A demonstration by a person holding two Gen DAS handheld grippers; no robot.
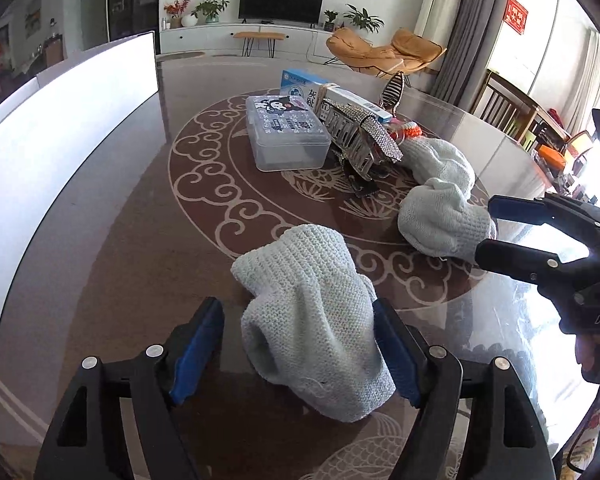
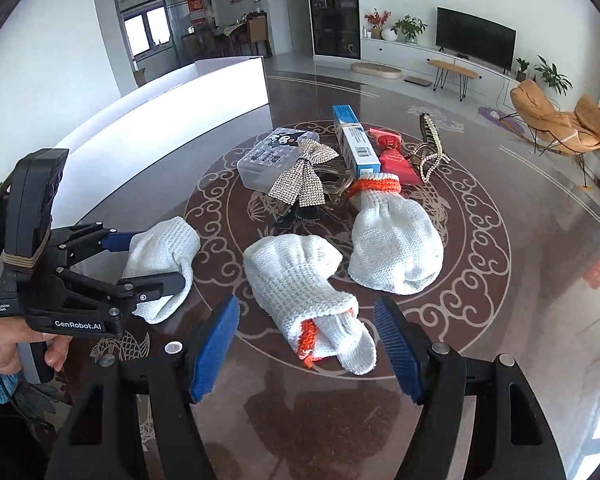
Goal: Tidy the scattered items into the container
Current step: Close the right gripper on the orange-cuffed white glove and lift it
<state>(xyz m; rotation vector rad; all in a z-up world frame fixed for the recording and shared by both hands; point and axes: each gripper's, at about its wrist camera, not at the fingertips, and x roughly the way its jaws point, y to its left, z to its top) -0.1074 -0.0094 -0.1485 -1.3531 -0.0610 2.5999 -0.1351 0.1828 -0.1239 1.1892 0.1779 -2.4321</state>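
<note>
Round brown table (image 1: 132, 216) with pale scroll pattern under glass. Landmark: clear plastic box (image 1: 286, 136) with a cartoon sticker on its lid, lid closed, standing toward the far middle of the table.

Left gripper (image 1: 300, 354): jaws apart, a pale knitted glove (image 1: 312, 320) lying on the table between them. Its right pad touches the glove's edge; its left pad stands clear of it. No squeeze visible. This glove lies nearest the camera, well on the near side of the box.

Right gripper (image 2: 306, 344): jaws wide, nothing gripped. A second glove (image 2: 300, 280) with an orange cuff lies on the table between and just beyond the pads, touching neither; it sits nearer than the box, to the box's right.

Third glove (image 2: 392, 236), orange cuff, lies right of the box, its cuff end near a blue-and-white carton (image 2: 354, 140).

Rhinestone bow clip (image 2: 300, 178) rests against the box's right side. A red packet (image 2: 392, 152) and a gold hair claw (image 2: 430, 148) lie further right of the box, beyond the carton.

A hand (image 2: 24, 344) holds the left gripper's handle.
</note>
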